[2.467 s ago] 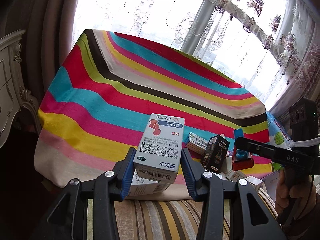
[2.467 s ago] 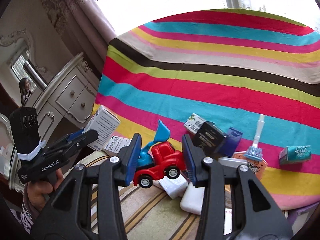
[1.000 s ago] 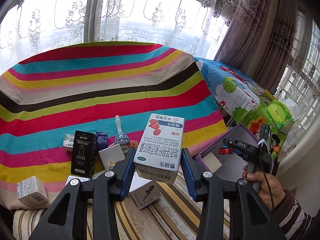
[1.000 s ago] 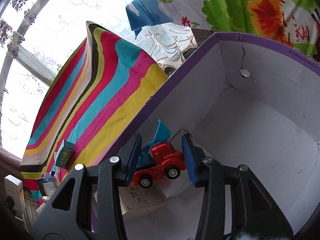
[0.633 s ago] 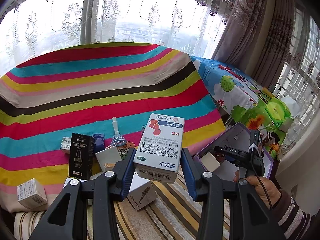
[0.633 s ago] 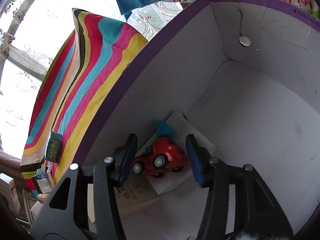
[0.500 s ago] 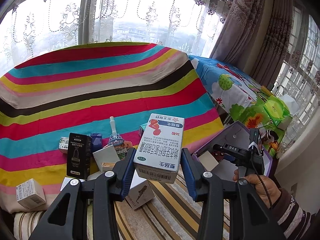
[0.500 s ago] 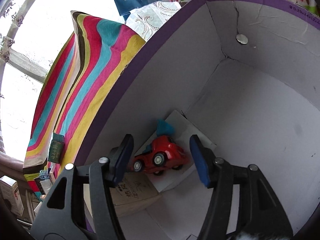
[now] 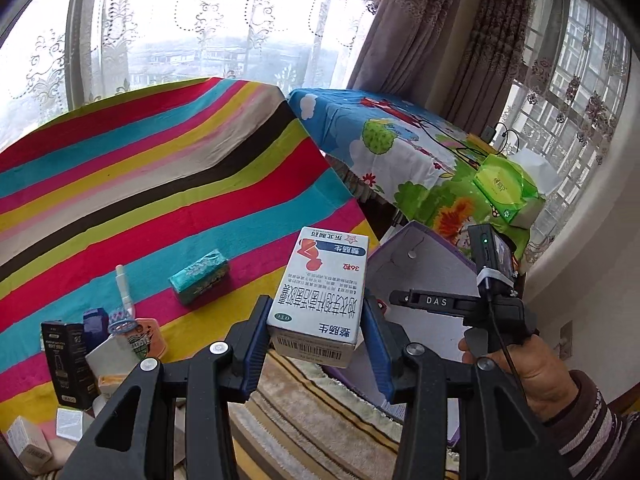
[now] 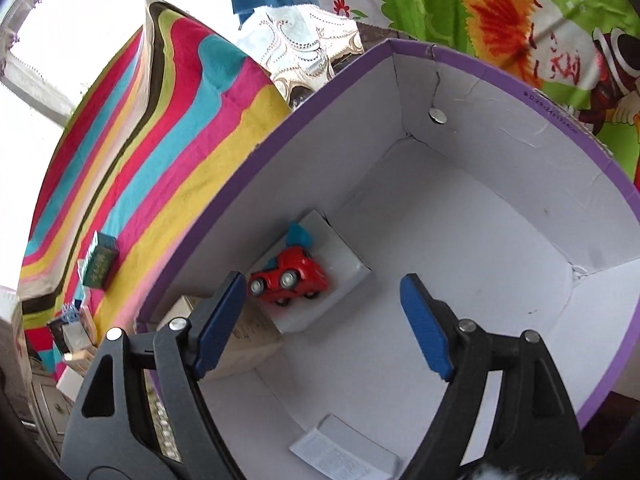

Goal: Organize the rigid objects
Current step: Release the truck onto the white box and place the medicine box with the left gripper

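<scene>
Inside purple box (image 10: 616,184), right gripper (image 10: 324,320) spread above toy car (image 10: 290,276); left gripper (image 9: 316,344) pinching medicine box (image 9: 320,292).

White medicine box (image 9: 324,296), red logo, blue band, barcode end toward camera: centre frame, clamped between blue pads of left tongs (image 9: 316,332). Red toy car (image 10: 289,279), blue scoop: on its side atop white box (image 10: 320,276), centre-left inside purple-rimmed box (image 10: 520,92).

In the right wrist view, bare floor of the box (image 10: 460,280) is seen at centre and right. The left corner is taken up by a toy car (image 10: 290,276) on a white carton (image 10: 344,264); a leaflet (image 10: 344,454) lies bottom centre.
</scene>
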